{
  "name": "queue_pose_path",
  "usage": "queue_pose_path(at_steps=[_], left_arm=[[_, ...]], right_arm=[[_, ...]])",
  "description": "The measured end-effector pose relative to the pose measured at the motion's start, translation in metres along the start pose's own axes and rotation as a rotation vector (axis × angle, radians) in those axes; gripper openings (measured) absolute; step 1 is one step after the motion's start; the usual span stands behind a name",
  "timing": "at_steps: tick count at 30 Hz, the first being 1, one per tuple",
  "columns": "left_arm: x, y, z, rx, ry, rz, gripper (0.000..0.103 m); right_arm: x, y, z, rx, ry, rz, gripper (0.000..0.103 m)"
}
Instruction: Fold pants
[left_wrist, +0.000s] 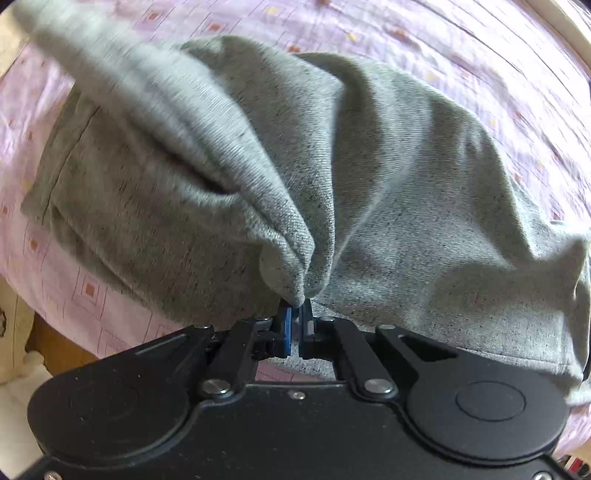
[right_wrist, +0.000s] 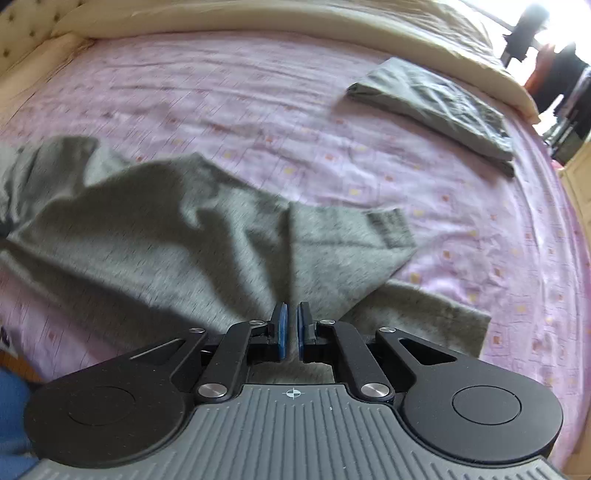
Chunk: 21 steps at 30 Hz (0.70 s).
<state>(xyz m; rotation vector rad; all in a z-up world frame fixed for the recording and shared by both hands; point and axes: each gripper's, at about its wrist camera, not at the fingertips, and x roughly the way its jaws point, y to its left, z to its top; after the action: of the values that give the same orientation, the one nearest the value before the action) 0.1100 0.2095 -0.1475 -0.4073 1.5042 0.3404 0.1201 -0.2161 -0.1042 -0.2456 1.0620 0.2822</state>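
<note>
Your left tongs (left_wrist: 297, 303) pinch a bunched fold of the grey knit pants (left_wrist: 388, 192), lifting it over the pink patterned bedsheet (left_wrist: 498, 85); your right tongs (right_wrist: 291, 317) stand barely parted, empty.

bedsheet (right_wrist: 258, 110): pink-lilac, small square print, spread ahead of the tool | folded grey garment (right_wrist: 439, 107): flat on the sheet, far ahead and right of the tool | cream bedding roll (right_wrist: 258, 18): along the bed's far edge | wooden floor (left_wrist: 55, 347): below left
</note>
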Motion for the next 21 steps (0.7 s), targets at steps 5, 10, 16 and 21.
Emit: queue_pose_path(at_steps=[5,10,16,21], left_arm=[[-0.004,-0.009,0.01,0.018,-0.003,-0.011,0.004],[-0.016,-0.007,0.013,0.018,-0.013,-0.029,0.004],[-0.023,0.008,0.011,0.032,0.003,-0.048,0.004],[-0.02,0.017,0.018,0.046,0.024,-0.069,0.004]], right_arm=[[0.044,0.014,0.032,0.07,-0.009,-0.099,0.006],[0.085,0.037,0.051,0.083,0.042,-0.179,0.011],[0.105,0.054,0.046,0.028,0.099,-0.319,0.025],[0.097,0.051,0.049,0.017,0.067,-0.309,0.024]])
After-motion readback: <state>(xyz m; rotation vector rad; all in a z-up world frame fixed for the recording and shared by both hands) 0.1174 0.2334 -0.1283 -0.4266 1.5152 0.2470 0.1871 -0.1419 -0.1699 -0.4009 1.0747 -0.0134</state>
